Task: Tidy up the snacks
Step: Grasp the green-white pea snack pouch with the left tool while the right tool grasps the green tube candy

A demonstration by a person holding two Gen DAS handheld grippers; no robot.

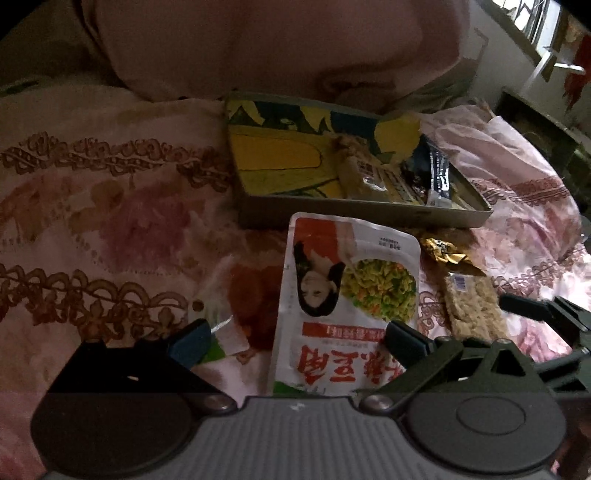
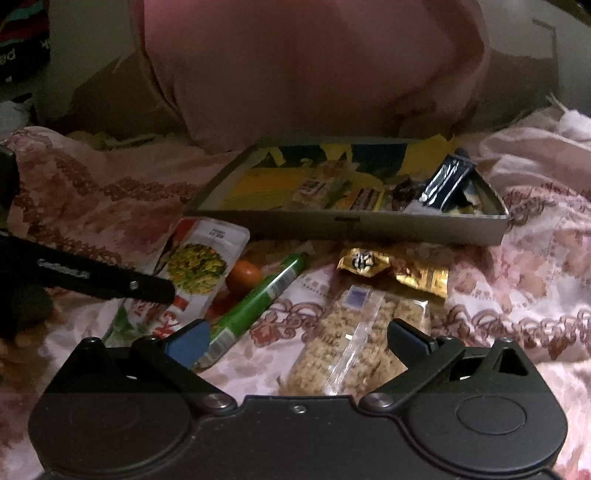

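A shallow grey box (image 1: 369, 216) with a yellow printed lining lies on the bed and holds several snack packets, among them a dark blue one (image 2: 447, 181). A white pouch (image 1: 347, 295) with red writing and a food picture lies flat in front of the box, between the spread fingers of my left gripper (image 1: 297, 339), which is open. My right gripper (image 2: 297, 341) is open over clear-wrapped cereal bars (image 2: 351, 343). A green tube (image 2: 258, 299), an orange (image 2: 243, 275) and gold wrappers (image 2: 391, 266) lie between the pouch and the bars.
Everything rests on a rumpled pink floral bedspread (image 1: 110, 221). A person's pink-clad body (image 2: 314, 66) fills the space behind the box. A finger of my left gripper (image 2: 110, 282) reaches over the pouch in the right wrist view. A window (image 1: 535, 22) is at the far right.
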